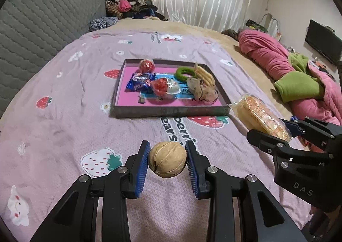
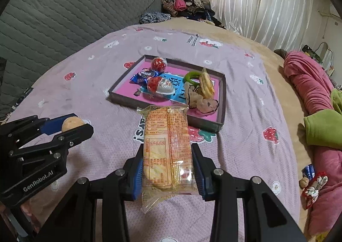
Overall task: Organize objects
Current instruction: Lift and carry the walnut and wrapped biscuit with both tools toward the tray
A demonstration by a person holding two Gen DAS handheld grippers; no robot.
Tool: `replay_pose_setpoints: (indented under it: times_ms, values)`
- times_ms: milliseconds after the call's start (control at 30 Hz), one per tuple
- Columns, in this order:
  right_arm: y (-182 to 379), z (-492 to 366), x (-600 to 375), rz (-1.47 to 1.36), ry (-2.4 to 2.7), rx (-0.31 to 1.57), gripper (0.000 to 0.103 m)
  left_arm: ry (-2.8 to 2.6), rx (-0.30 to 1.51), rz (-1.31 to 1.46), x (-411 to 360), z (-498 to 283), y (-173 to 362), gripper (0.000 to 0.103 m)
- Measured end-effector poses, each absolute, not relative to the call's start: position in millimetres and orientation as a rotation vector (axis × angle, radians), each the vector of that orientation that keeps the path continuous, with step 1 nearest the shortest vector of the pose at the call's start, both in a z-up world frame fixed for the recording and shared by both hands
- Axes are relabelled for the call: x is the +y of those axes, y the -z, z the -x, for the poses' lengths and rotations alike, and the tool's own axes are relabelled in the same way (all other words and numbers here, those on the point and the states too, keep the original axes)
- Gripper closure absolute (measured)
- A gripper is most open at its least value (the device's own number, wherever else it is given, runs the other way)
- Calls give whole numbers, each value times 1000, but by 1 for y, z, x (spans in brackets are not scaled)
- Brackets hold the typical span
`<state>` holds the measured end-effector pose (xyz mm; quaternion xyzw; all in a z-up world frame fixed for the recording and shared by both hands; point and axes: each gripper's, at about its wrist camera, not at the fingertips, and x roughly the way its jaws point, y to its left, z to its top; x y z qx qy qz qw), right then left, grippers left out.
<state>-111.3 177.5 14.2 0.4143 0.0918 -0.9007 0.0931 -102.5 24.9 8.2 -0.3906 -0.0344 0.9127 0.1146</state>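
Observation:
My left gripper (image 1: pixel 167 156) is shut on a tan walnut (image 1: pixel 167 159) and holds it above the pink bedsheet, in front of the tray. My right gripper (image 2: pixel 167 165) is shut on a clear-wrapped pack of yellow crackers (image 2: pixel 166 145), held near the tray's front edge. The shallow tray (image 1: pixel 171 111) with a pink floor holds two red-and-clear egg capsules, a blue snack wrapper, a green ring, a cracker pack and a patterned cloth item. In the right wrist view the left gripper (image 2: pixel 70 126) with the walnut (image 2: pixel 71 124) is at the left.
The bed carries a pink strawberry-print sheet (image 1: pixel 74 113). A pink and green quilt (image 1: pixel 299 83) lies along the right. A grey padded headboard (image 1: pixel 42 23) is at the left. A small walnut, a blue wrapper and a scrunchie (image 2: pixel 312 184) lie by the quilt.

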Motion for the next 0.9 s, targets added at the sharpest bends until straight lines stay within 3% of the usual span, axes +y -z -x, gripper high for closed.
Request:
replay_pose_setpoints:
  times_ms: [900]
  values:
    - [-84, 145, 178, -997, 2781, 218, 63, -2775, -17, 1033, 2, 172, -66, 68]
